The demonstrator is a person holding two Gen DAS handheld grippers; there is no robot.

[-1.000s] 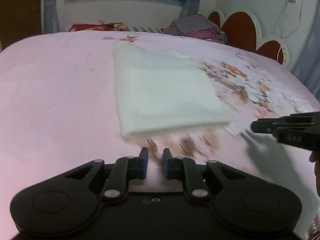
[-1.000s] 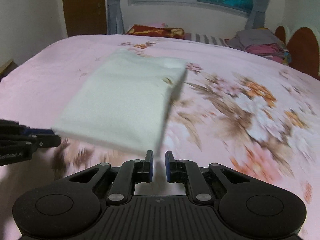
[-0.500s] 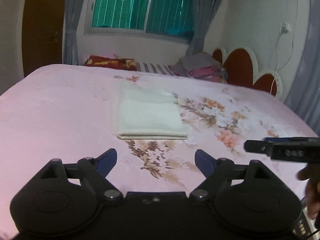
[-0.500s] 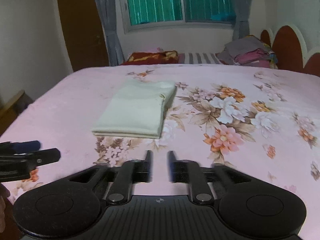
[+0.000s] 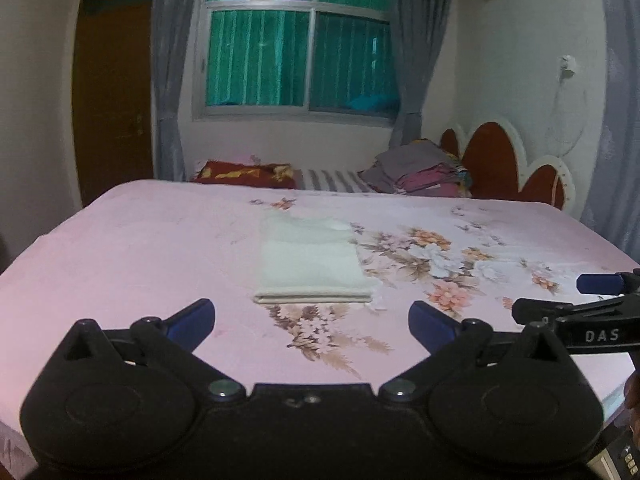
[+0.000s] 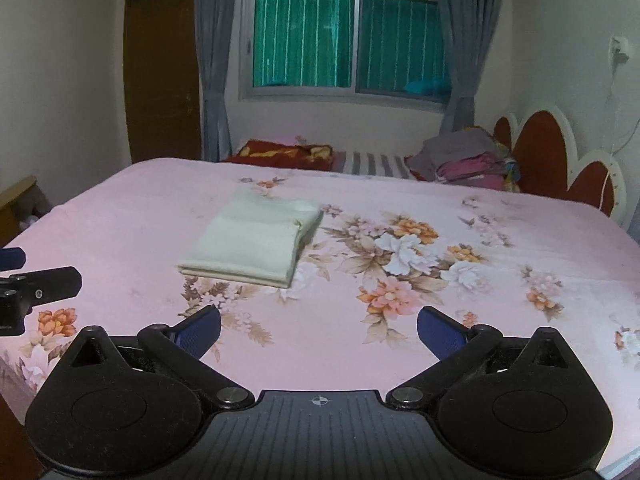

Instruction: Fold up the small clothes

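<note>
A pale cream garment [image 5: 310, 260] lies folded into a neat rectangle on the pink flowered bedspread [image 5: 140, 248]; it also shows in the right wrist view [image 6: 256, 242]. My left gripper [image 5: 311, 322] is open and empty, held back from the garment's near edge. My right gripper [image 6: 319, 330] is open and empty, back from the garment and to its right. The right gripper's fingers [image 5: 560, 312] show at the right edge of the left wrist view. The left gripper's fingers [image 6: 40, 284] show at the left edge of the right wrist view.
A pile of folded clothes [image 5: 420, 174] and a red pillow [image 5: 244, 172] lie at the bed's far side, under a window [image 5: 300, 52]. A red scalloped headboard [image 5: 508, 164] stands at the right. A brown door [image 5: 112, 92] is at the far left.
Both grippers have pulled back and up from the folded garment, which now looks smaller and farther. The left gripper opened first, then the right opened. The garment stayed on the bed.
</note>
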